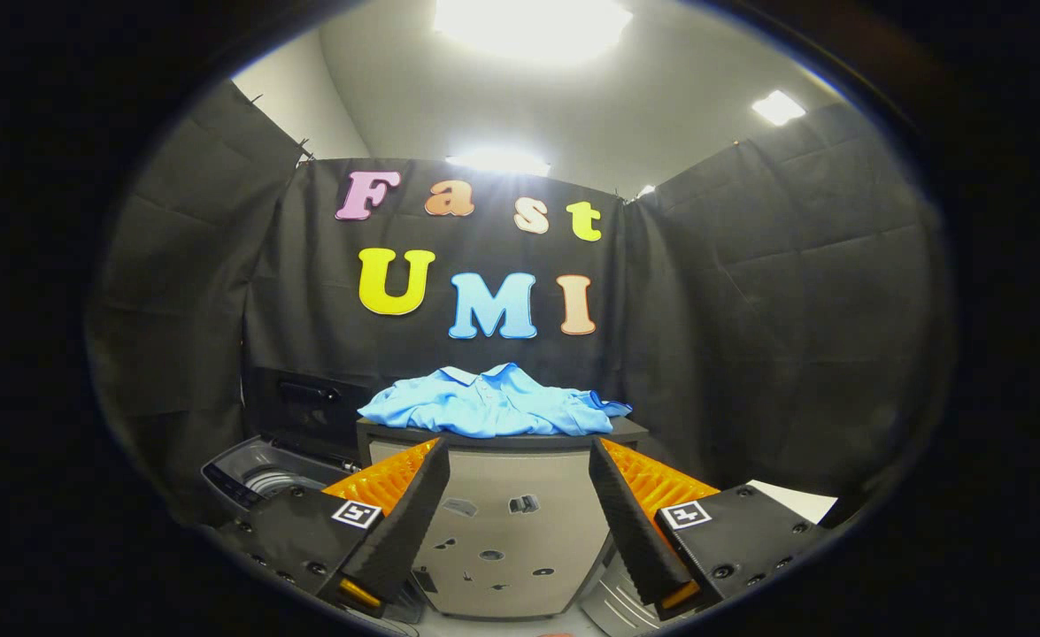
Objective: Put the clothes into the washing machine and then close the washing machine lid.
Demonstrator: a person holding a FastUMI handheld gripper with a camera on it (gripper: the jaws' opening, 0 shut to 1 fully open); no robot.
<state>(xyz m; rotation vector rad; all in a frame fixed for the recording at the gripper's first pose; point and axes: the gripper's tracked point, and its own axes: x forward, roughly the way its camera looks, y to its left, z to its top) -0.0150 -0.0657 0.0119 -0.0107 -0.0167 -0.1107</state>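
hovering tool [515, 522] spread wide, holding nothing — blue shirt [493, 402] beyond on cabinet [502, 531], washing machine [263, 473] beside it — lid up

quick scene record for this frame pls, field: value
garment: blue collared shirt, crumpled on top of the cabinet
cabinet: beige cabinet with a dark top, straight ahead beyond the fingers
washing machine: top-loader, left of the cabinet, lid raised, drum visible
gripper: gripper open, fingers apart, holding nothing, short of the shirt
task state: shirt not yet picked up, lid still open
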